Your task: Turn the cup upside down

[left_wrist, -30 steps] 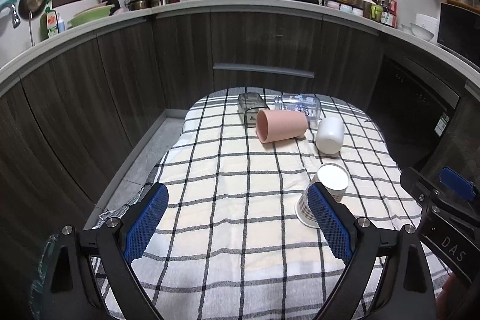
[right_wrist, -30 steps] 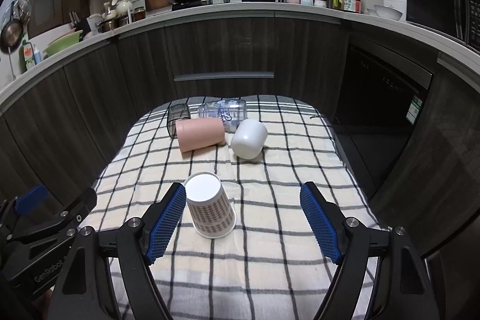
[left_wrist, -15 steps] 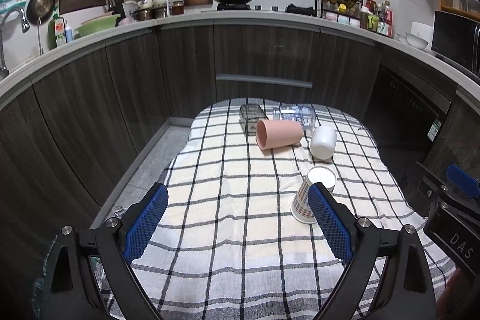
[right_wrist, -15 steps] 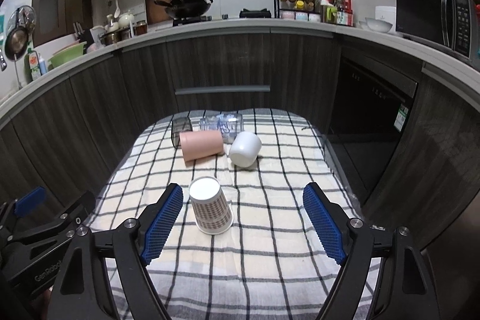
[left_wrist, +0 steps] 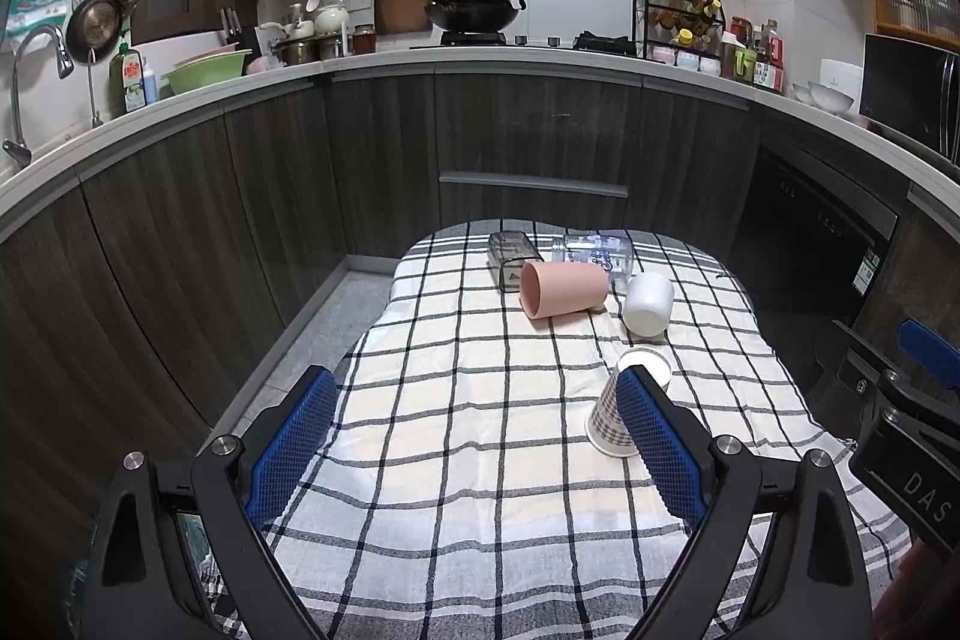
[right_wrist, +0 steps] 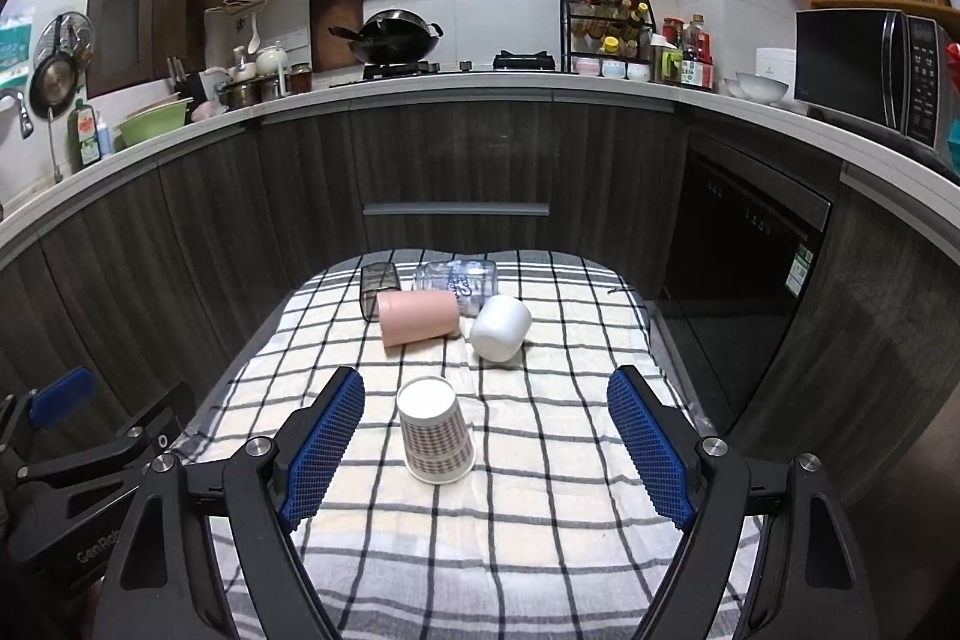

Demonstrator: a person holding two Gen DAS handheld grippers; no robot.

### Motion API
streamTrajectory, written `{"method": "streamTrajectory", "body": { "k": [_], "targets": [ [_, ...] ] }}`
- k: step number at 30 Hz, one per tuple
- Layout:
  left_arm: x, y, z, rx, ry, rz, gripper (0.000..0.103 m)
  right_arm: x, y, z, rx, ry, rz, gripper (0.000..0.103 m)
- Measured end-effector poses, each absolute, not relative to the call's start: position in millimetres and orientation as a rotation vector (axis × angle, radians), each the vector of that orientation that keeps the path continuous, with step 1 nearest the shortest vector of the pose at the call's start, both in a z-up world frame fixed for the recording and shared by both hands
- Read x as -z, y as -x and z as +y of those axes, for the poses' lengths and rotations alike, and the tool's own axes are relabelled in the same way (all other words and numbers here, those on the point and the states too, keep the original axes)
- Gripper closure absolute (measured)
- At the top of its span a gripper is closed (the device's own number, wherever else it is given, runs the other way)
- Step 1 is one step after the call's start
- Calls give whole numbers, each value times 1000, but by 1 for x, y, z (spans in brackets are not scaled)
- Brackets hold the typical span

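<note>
The checked brown-and-white paper cup (right_wrist: 435, 435) stands mouth-down, base up, on the plaid-clothed bench (right_wrist: 540, 520), so the flip looks done for that one, with both the left gripper (left_wrist: 474, 454) and right gripper (right_wrist: 486, 451) holding jaws wide apart and empty. At twelve o'clock beyond it, the pink plastic tumbler (right_wrist: 418, 317), white cup (right_wrist: 500, 328), clear printed glass (right_wrist: 459, 277) and smoky square container (right_wrist: 378, 287) all lie tipped over, seemingly empty and perhaps still to be turned.
</note>
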State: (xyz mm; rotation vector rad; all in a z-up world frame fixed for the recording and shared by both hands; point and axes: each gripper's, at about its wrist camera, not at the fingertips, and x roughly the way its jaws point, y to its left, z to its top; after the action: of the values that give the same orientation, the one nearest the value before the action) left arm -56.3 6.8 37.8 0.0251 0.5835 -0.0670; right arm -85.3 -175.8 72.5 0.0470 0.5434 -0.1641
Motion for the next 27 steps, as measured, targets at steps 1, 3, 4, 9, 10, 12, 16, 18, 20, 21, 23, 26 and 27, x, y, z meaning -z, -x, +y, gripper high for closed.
{"method": "streamTrajectory", "body": {
  "k": [1,3,4,9,10,12,16,18,20,21,23,26,27],
  "targets": [
    [-38,56,6,66,-27,582,7,-72,85,-175,165,-47,544,20],
    [-38,56,6,67,-26,583,7,-72,85,-175,167,-50,546,20],
    [-38,56,6,66,-26,583,7,-72,85,-176,166,-52,546,20],
    [-38,56,6,67,-26,584,7,-71,84,-175,164,-56,552,20],
    [-38,56,6,66,-26,584,7,-71,84,-176,165,-56,552,20],
    [-38,56,5,66,-26,583,7,-71,84,-176,166,-56,551,20],
    [-38,56,6,65,-29,581,7,-71,84,-176,165,-57,552,20],
    [-38,56,6,65,-28,581,7,-71,84,-176,166,-61,551,20],
    [-38,56,6,65,-29,581,7,-70,83,-177,166,-60,552,20],
    [-38,55,6,64,-29,581,7,-70,83,-177,166,-61,554,20],
    [-38,55,6,67,-29,580,7,-70,84,-178,167,-62,554,20],
    [-38,53,8,70,-34,577,7,-69,83,-178,169,-62,553,20],
    [-38,53,7,69,-33,577,7,-69,84,-179,169,-63,554,20]
  ]
}}
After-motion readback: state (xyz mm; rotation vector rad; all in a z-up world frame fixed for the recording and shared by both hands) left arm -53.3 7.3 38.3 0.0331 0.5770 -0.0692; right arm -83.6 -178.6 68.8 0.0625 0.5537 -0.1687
